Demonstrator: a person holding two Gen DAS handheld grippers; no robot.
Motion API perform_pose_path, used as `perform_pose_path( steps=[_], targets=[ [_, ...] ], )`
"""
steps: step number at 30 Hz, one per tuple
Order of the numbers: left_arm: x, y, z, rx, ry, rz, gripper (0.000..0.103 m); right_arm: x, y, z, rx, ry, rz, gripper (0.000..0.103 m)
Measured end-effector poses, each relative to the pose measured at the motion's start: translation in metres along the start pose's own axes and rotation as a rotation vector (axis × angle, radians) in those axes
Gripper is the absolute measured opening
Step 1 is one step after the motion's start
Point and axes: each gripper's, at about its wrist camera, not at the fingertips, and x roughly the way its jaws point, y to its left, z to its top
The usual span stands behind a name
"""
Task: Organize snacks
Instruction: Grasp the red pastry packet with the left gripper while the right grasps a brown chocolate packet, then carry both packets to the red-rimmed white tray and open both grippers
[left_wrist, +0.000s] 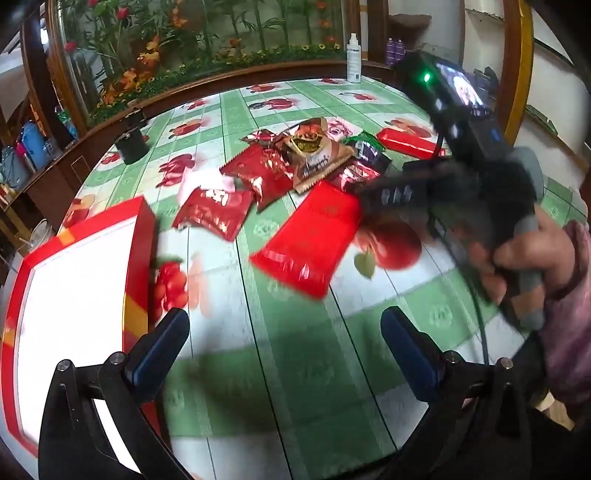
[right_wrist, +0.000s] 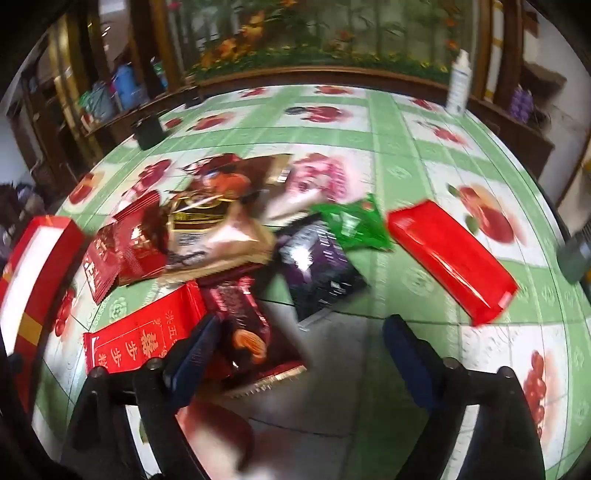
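Left wrist view: I'm holding my left gripper (left_wrist: 284, 328) spread wide over bare tablecloth (left_wrist: 280, 332), red box (left_wrist: 77, 280) at left edge, snack pile (left_wrist: 295, 166) ahead; right gripper (right_wrist: 299, 343) gaping, empty.

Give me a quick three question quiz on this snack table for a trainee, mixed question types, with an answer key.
1. True or false: the left gripper is holding a snack.
2. Which packet touches the purple packet? A) green packet B) the lone red packet C) neither
3. Fill in: the red box has a ____ inside.

Key: 1 false, its jaws are open and empty. 2 A. 3 white.
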Motion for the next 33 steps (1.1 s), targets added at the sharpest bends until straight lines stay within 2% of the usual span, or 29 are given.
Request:
perform_pose_path(
  steps=[1, 2, 4, 6, 11, 14, 17, 18, 21, 24, 25, 26, 29, 33],
  targets=[
    [0.002, -0.002, 0.003, 0.002, -0.003, 0.006, 0.103, 0.001, 0.006, 0.000, -0.033, -0.021, -0.023, 0.084],
    [0.005, -0.003, 0.007, 0.007, 0.005, 0.006, 0.103, -0.003, 0.011, -0.001, -0.052, -0.044, -0.018, 0.073],
    [0.012, -0.005, 0.016, 0.019, 0.027, 0.013, 0.103, -0.010, 0.015, -0.002, -0.071, -0.069, 0.019, 0.033],
    [0.020, -0.009, 0.024, 0.025, 0.053, 0.014, 0.103, -0.011, 0.008, -0.003, -0.066, -0.080, 0.043, 0.034],
    [0.037, -0.021, 0.035, 0.062, 0.075, -0.014, 0.103, -0.017, -0.031, -0.003, 0.102, -0.071, 0.166, 0.033],
    [0.052, -0.027, 0.040, 0.080, 0.128, -0.021, 0.103, -0.019, -0.049, -0.004, 0.177, -0.059, 0.224, 0.033],
    [0.071, -0.030, 0.043, 0.079, 0.186, -0.034, 0.103, -0.018, -0.056, -0.003, 0.214, -0.047, 0.247, 0.033],
    [0.072, -0.026, 0.042, 0.043, 0.186, -0.082, 0.103, -0.018, -0.057, -0.004, 0.217, -0.047, 0.250, 0.033],
    [0.069, -0.022, 0.043, 0.034, 0.177, -0.056, 0.100, -0.018, -0.057, -0.003, 0.221, -0.047, 0.249, 0.033],
    [0.057, -0.022, 0.038, 0.042, 0.128, -0.058, 0.073, -0.017, -0.057, -0.003, 0.213, -0.055, 0.242, 0.033],
    [0.056, -0.025, 0.039, 0.054, 0.109, -0.055, 0.055, -0.016, -0.058, -0.003, 0.209, -0.054, 0.238, 0.033],
    [0.054, -0.027, 0.037, 0.061, 0.101, -0.062, 0.050, -0.016, -0.057, -0.003, 0.207, -0.055, 0.236, 0.033],
    [0.056, -0.035, 0.039, 0.085, 0.093, -0.037, 0.049, -0.016, -0.054, -0.004, 0.195, -0.052, 0.237, 0.033],
    [0.047, -0.033, 0.035, 0.040, 0.076, -0.064, 0.048, -0.017, -0.046, -0.006, 0.168, -0.046, 0.261, 0.033]
  ],
)
